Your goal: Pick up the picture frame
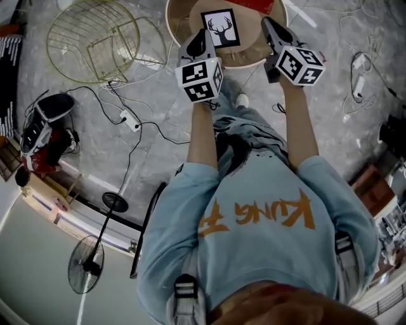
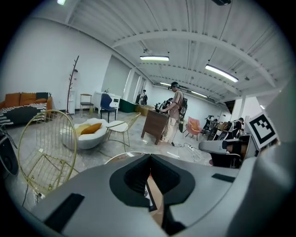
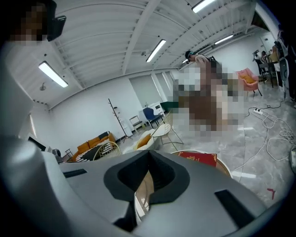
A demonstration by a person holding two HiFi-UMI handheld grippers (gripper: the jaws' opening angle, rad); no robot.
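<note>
two handheld grippers reach over a round, pale wooden worktop (image 1: 244,58), one on each side of the task's thing. the small black-edged picture frame (image 1: 221,28), with a white sheet showing a black deer head, sits on that worktop between them. it is just beside the left gripper (image 1: 198,43) and a little further from the right gripper (image 1: 269,28). neither seems to touch it in the head view. whether it lies flat or leans on a back stand i cannot tell.

both pairs of fingers are pressed together with nothing between them, so they would have to spread before any grasp.

the frame looks light and stiff, with a narrow border and probably a smooth glazed front, so likely slippery and easy to crack. the safest hold seems to be on the black border: either across two opposite outer edges, or pinching one side front to back, keeping off the pane's middle. a gentle squeeze should do. a red flat card (image 1: 257,5) lies at the worktop's far edge, apart from the frame.
</note>
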